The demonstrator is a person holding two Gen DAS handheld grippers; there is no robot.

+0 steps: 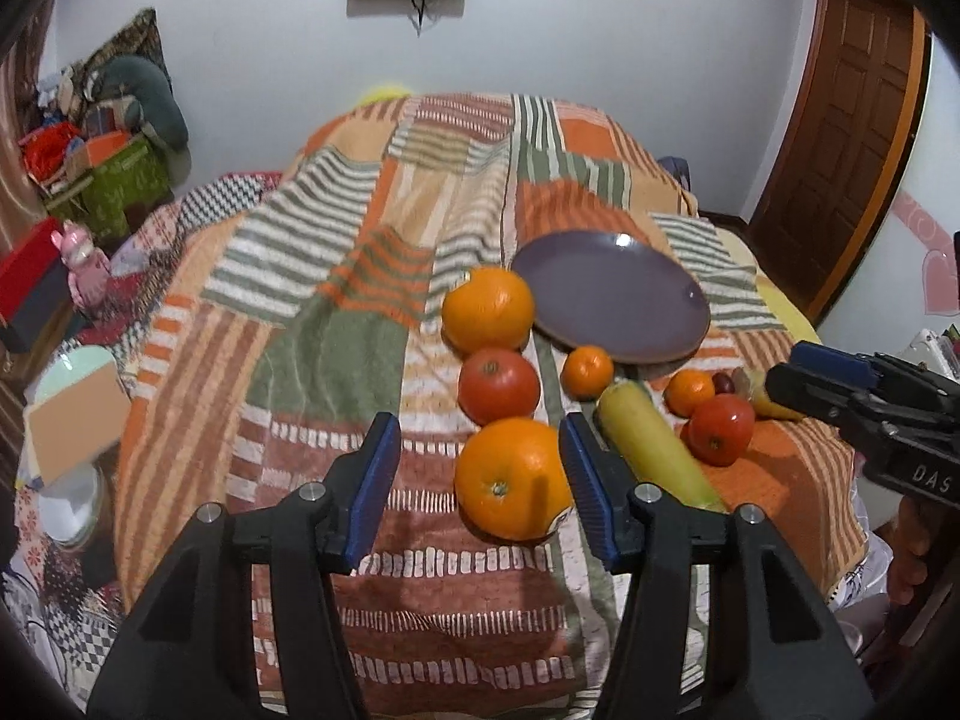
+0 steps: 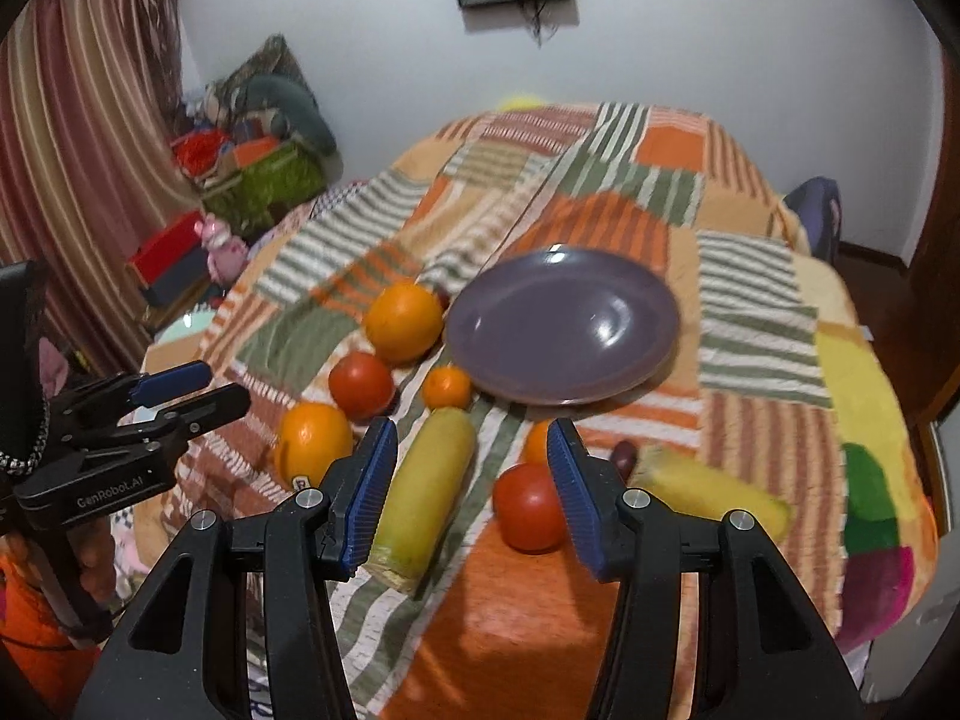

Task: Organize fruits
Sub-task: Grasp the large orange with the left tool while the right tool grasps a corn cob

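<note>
A purple plate [image 1: 612, 294] [image 2: 564, 324] lies empty on the striped blanket. Fruit lies in front of it: a big orange [image 1: 487, 307] [image 2: 404, 321], a tomato [image 1: 498, 385] [image 2: 360, 384], a small mandarin [image 1: 587, 369] [image 2: 446, 386], a near orange [image 1: 510, 477] [image 2: 313, 438], a yellow-green squash [image 1: 654, 447] [image 2: 423, 489], a second tomato [image 1: 720, 427] [image 2: 528, 507], a second mandarin [image 1: 689, 391] and a banana [image 2: 714, 492]. My left gripper [image 1: 480, 480] is open above the near orange. My right gripper [image 2: 471, 489] is open above the squash and second tomato.
The blanket [image 1: 336, 348] covers a bed. Boxes, a pink toy [image 1: 84, 267] and a green bin [image 1: 123, 180] sit on the floor at left. A curtain [image 2: 72, 138] hangs at left; a wooden door [image 1: 840, 138] stands at right.
</note>
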